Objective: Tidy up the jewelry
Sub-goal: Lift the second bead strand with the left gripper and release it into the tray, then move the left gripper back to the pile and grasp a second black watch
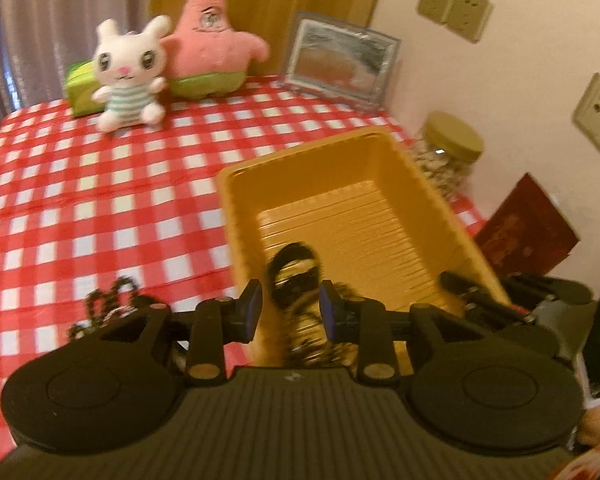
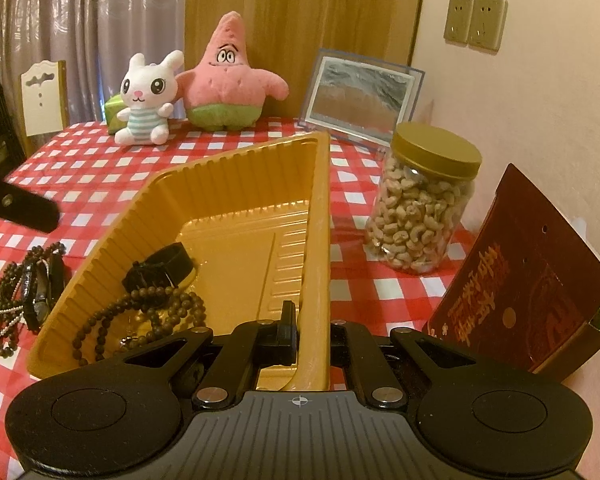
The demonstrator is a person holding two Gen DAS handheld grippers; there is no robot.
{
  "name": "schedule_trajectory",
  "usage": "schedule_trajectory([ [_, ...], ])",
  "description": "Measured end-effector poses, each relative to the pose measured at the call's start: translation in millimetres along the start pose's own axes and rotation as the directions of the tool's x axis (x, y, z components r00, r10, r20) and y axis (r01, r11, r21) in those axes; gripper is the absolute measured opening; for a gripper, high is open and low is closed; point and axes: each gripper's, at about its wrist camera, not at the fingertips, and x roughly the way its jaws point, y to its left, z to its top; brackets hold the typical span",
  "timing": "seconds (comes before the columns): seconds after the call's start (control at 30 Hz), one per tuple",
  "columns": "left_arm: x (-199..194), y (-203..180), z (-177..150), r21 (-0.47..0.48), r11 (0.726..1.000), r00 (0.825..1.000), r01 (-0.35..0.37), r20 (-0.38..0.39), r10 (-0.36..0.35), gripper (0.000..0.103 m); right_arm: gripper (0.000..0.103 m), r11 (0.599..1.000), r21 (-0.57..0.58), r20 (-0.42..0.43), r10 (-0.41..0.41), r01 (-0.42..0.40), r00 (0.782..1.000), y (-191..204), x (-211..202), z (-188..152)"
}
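Note:
A yellow plastic tray (image 2: 236,184) sits on the red-checked tablecloth. Inside it lie a black watch strap (image 2: 160,266) and a brown bead necklace (image 2: 148,308). My right gripper (image 2: 314,336) is shut on the tray's right wall near its front corner. In the left wrist view my left gripper (image 1: 290,306) hangs open over the tray's (image 1: 432,184) near end. The blurred black strap (image 1: 296,272) shows in the gap between the fingers, and the pads stand clear of it. More beads and dark pieces (image 2: 20,296) lie on the cloth left of the tray, seen also as loose jewelry (image 1: 108,300).
At the table's back stand a white rabbit plush (image 2: 148,100), a pink star plush (image 2: 230,76), a green box (image 2: 114,114) and a picture frame (image 2: 360,96). A jar of cashews (image 2: 420,208) and a dark red box (image 2: 520,280) stand right of the tray.

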Motion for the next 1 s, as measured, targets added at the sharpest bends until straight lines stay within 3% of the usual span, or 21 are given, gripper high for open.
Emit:
schedule_trajectory([
  [0.4,-6,56,-32,-0.057,0.991,0.992,-0.121,-0.043,0.119,0.03,0.004,1.0,0.007,-0.008,-0.011,0.011,1.0,1,0,0],
  [0.63,-3,76,-68,-0.012,0.99,0.987,-0.139,-0.077,0.138,0.03,0.004,0.999,0.007,0.0,-0.033,0.033,0.999,5,-2,2],
  [1.0,-10,96,-93,-0.002,0.994,0.99,-0.113,-0.085,0.113,0.031,0.004,0.997,0.001,0.002,-0.078,0.078,0.997,14,-5,4],
])
